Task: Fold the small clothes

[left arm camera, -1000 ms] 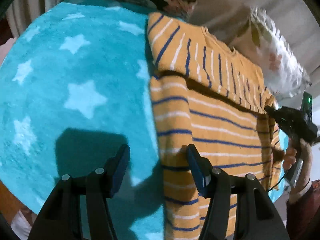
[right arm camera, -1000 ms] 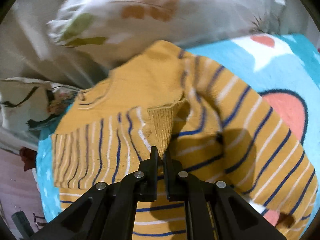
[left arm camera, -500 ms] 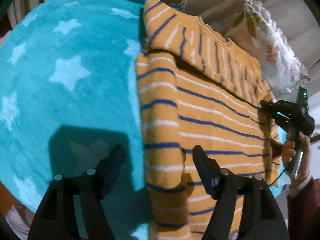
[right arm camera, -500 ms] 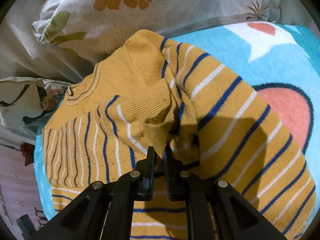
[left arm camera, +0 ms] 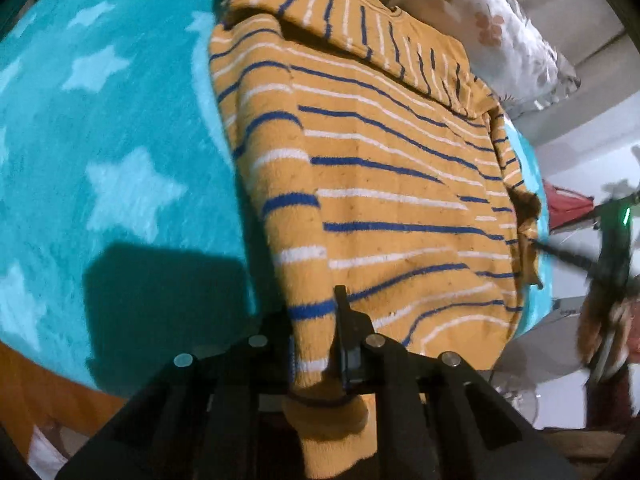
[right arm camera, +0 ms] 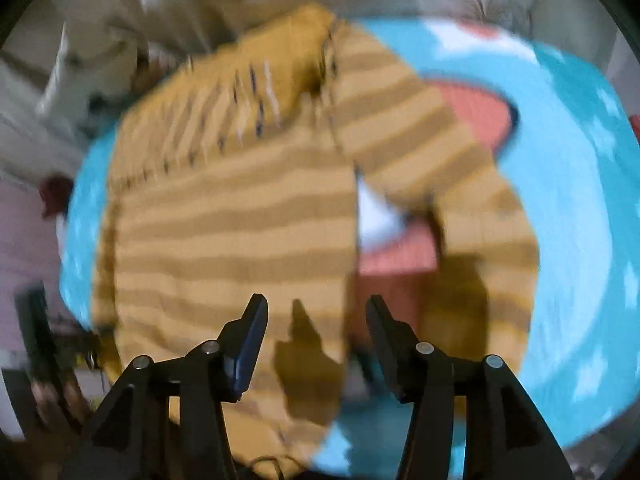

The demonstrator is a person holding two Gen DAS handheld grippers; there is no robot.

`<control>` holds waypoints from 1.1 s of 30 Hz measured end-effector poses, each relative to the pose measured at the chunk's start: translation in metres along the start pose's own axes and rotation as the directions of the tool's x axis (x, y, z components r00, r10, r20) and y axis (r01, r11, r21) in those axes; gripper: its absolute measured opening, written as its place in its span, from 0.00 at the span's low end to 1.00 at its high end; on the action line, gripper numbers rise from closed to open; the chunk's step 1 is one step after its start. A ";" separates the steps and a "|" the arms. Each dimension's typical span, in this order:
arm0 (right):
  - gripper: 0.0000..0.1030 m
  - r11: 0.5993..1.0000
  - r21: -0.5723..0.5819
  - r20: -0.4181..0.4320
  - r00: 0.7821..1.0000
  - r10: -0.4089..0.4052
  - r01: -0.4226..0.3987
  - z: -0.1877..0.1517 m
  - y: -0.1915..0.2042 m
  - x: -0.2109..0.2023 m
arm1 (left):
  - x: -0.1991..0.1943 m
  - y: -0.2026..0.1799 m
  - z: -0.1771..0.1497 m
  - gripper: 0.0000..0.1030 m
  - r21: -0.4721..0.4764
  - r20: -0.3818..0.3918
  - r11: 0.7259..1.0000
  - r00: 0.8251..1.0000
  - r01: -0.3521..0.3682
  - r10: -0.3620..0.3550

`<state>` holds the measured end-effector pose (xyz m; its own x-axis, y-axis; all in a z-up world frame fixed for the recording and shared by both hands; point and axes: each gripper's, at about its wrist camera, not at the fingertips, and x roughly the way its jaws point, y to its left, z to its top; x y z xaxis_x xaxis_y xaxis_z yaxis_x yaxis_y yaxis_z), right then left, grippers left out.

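Closing on the soft sweater's [left arm camera: 380,200] limp near edge, my left gripper [left arm camera: 316,344] is clamping it while my right gripper [right arm camera: 316,332] is opening empty.

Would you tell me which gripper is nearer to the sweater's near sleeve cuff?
Left. The left gripper is closing on the striped sleeve just above the cuff. The right gripper, jaws opening and empty, hangs above the sweater body.

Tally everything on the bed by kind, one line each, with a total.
Striped jumper: 1
Blue star blanket: 1
Floral pillow: 1
Total: 3
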<state>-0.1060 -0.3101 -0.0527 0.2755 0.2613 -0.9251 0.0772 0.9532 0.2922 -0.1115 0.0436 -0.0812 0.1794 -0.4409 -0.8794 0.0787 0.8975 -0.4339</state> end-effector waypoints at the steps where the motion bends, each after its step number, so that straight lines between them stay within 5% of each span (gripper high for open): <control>1: 0.54 1.000 0.006 -0.032 0.999 0.001 -0.001 -0.015 -0.001 0.005 | -0.001 0.002 -0.001 0.16 0.000 -0.003 1.000 1.000 0.011 -0.011; 4: 0.54 0.999 0.032 -0.083 0.997 0.005 -0.002 -0.047 0.001 0.020 | -0.001 0.006 -0.004 0.44 -0.007 -0.014 0.998 0.998 0.058 -0.058; 6: 0.55 0.998 0.059 -0.086 0.996 0.011 -0.006 -0.060 0.004 0.030 | 0.000 0.003 -0.006 0.54 0.008 -0.014 0.996 0.996 0.093 -0.093; 9: 0.56 0.997 0.062 -0.015 0.999 -0.052 0.053 -0.069 0.014 0.027 | 0.002 -0.009 -0.009 0.46 0.050 -0.014 0.997 0.998 0.059 -0.059; 10: 0.56 0.995 0.074 0.002 0.998 -0.067 0.067 -0.070 0.015 0.026 | 0.003 -0.010 -0.008 0.11 0.055 -0.021 0.998 0.999 0.035 -0.033; 11: 0.56 0.993 0.091 0.021 0.996 -0.082 0.080 -0.070 0.016 0.025 | 0.004 -0.009 -0.007 0.10 0.051 -0.036 0.998 0.999 0.023 -0.021; 12: 0.50 0.990 0.106 0.040 0.994 -0.097 0.092 -0.071 0.018 0.025 | 0.002 -0.004 -0.006 0.10 0.023 -0.040 0.999 0.999 0.027 -0.026; 13: 0.23 0.989 0.110 0.051 0.993 -0.104 0.098 -0.072 0.021 0.025 | -0.001 -0.001 -0.004 0.09 0.012 -0.041 1.000 0.999 0.026 -0.026; 14: 0.08 0.992 0.119 0.040 0.998 -0.054 0.049 -0.073 0.021 0.026 | -0.005 0.000 -0.004 0.09 0.014 -0.039 1.000 0.999 0.008 -0.007; 23: 0.07 0.981 0.124 -0.048 0.986 0.157 -0.150 -0.106 0.028 0.014 | -0.057 0.020 -0.009 0.08 0.061 -0.012 0.987 0.988 -0.151 0.152; 30: 0.11 0.980 0.135 -0.085 0.984 0.159 -0.147 -0.105 0.018 0.026 | -0.056 0.035 -0.018 0.10 0.052 -0.014 0.987 0.988 -0.154 0.155; 33: 0.12 0.988 0.116 -0.045 0.993 0.107 -0.101 -0.095 0.009 0.002 | -0.066 0.047 -0.026 0.28 0.042 0.008 0.982 0.983 -0.182 0.182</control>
<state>-0.1963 -0.2867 -0.0752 0.2390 0.3680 -0.8986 0.1595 0.8980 0.4101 -0.1455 0.1145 -0.0490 0.1981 -0.2704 -0.9421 0.0855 0.9623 -0.2582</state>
